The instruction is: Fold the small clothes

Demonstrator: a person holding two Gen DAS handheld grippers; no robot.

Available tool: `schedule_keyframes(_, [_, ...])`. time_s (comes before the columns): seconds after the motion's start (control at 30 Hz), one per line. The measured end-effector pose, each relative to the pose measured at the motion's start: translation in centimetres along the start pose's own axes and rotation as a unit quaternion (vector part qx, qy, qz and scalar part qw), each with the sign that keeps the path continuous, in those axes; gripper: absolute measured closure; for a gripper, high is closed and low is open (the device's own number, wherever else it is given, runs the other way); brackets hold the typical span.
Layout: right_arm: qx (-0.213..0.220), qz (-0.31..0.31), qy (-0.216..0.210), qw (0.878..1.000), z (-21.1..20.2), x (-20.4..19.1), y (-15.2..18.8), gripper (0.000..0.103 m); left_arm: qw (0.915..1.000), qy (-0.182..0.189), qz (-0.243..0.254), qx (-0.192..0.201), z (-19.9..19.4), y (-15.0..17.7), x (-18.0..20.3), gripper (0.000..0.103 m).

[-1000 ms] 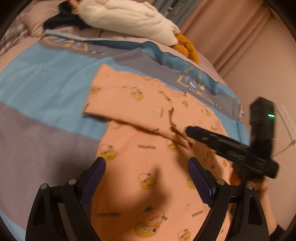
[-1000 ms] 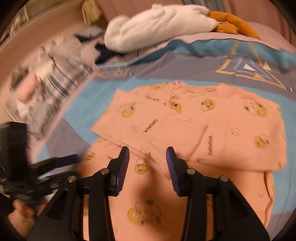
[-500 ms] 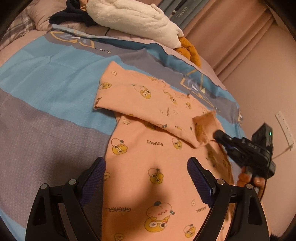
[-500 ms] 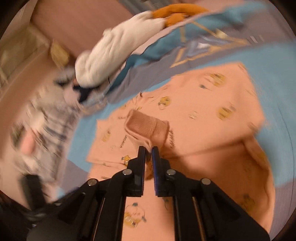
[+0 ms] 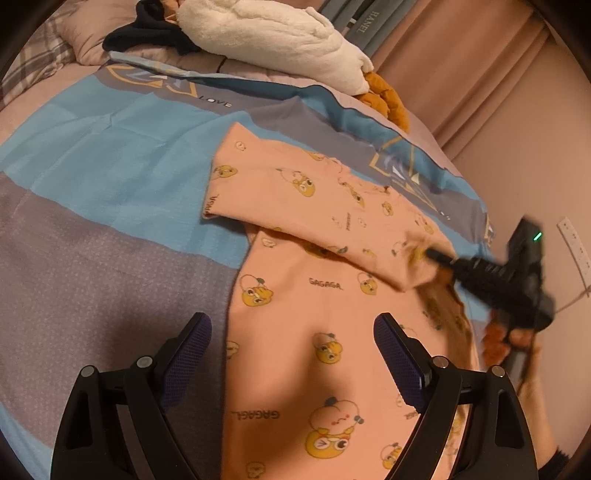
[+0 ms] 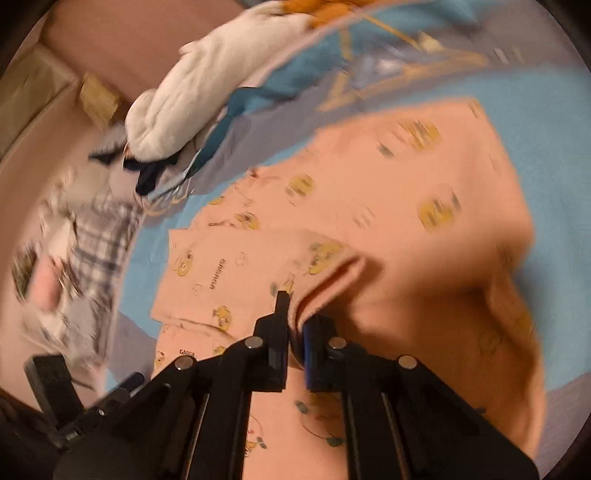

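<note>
A peach child's top (image 5: 325, 295) with yellow cartoon prints lies on the blue and grey bedspread (image 5: 92, 206). One sleeve is folded across the chest. My left gripper (image 5: 291, 354) is open and empty, hovering over the lower part of the top. My right gripper (image 6: 295, 325) is shut on the sleeve cuff (image 6: 328, 273) and holds it lifted; in the left wrist view it (image 5: 436, 256) is at the top's right side.
A white fluffy blanket (image 5: 273, 37), dark clothing (image 5: 147, 33) and an orange plush (image 5: 388, 99) lie at the head of the bed. A plaid pillow (image 6: 92, 236) is at the far side. A wall with a socket (image 5: 572, 240) stands close on the right.
My right gripper closed on the sleeve cuff and pulled it toward the top's right side, lifting it. My left gripper stayed open and drew back a little.
</note>
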State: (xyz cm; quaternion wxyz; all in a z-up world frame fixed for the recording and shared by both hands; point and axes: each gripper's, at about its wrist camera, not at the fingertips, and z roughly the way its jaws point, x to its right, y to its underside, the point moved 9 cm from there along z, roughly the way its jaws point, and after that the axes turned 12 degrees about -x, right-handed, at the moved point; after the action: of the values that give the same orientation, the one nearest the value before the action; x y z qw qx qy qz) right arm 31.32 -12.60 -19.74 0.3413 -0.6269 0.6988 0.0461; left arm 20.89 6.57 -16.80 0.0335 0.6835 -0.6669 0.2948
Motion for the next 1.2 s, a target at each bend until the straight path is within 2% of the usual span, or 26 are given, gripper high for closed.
schedule_keyframes(0.13, [0.044,-0.038,0.005,0.998,-3.7,-2.0,-4.2,0.097,1.0,-0.004,-0.002,0.002,0.0,-0.4,-0.2,0.014])
schedule_keyframes(0.27, [0.086,-0.026,0.01,0.996,-7.4,-0.3,-6.9,0.097,1.0,-0.008,0.002,0.001,0.2,-0.7,-0.2,0.014])
schedule_keyframes(0.37, [0.086,0.005,0.029,0.996,-8.3,3.1,-7.1,0.096,0.9999,-0.011,0.008,-0.001,0.4,-1.3,-0.1,0.014])
schedule_keyframes(0.43, [0.053,0.02,0.026,0.998,-7.0,5.0,-6.4,0.094,0.9998,-0.012,0.017,-0.001,0.7,-2.1,0.4,0.014])
schedule_keyframes(0.57, [-0.008,0.033,0.118,0.992,-3.9,9.2,-4.9,0.089,0.9989,-0.018,0.044,0.0,1.2,-4.5,2.0,0.014])
schedule_keyframes(0.67, [0.023,0.02,0.167,0.986,-5.5,10.2,-5.3,0.079,0.9979,-0.023,0.06,0.007,1.6,-6.7,2.9,0.014])
schedule_keyframes(0.77, [0.07,-0.008,0.208,0.975,-8.0,9.6,-6.2,0.079,0.9969,-0.026,0.073,0.006,2.9,-9.1,3.8,0.014])
schedule_keyframes(0.83, [0.082,-0.038,0.18,0.98,-8.5,8.2,-6.4,0.079,0.9964,-0.025,0.08,-0.001,4.1,-9.9,4.2,0.014])
schedule_keyframes(0.87, [0.073,-0.056,0.147,0.985,-8.0,7.2,-6.5,0.082,0.9961,-0.026,0.084,-0.005,4.7,-10.2,4.4,0.014])
schedule_keyframes(0.93, [0.045,-0.075,0.124,0.988,-6.2,6.2,-6.1,0.083,0.9951,-0.031,0.092,-0.019,6.3,-10.4,4.5,0.02])
schedule_keyframes(1.0, [0.015,-0.078,0.13,0.988,-4.1,6.7,-5.5,0.083,0.9931,-0.051,0.098,-0.039,8.2,-10.3,4.1,0.028])
schedule_keyframes(1.1, [-0.023,-0.063,0.17,0.983,-1.4,9.1,-4.7,0.091,0.9893,-0.081,0.106,-0.058,10.2,-9.5,2.6,0.029])
schedule_keyframes(1.2, [-0.011,-0.054,0.16,0.986,-1.6,9.8,-4.7,0.094,0.9857,-0.096,0.131,-0.046,10.0,-9.0,2.7,0.029])
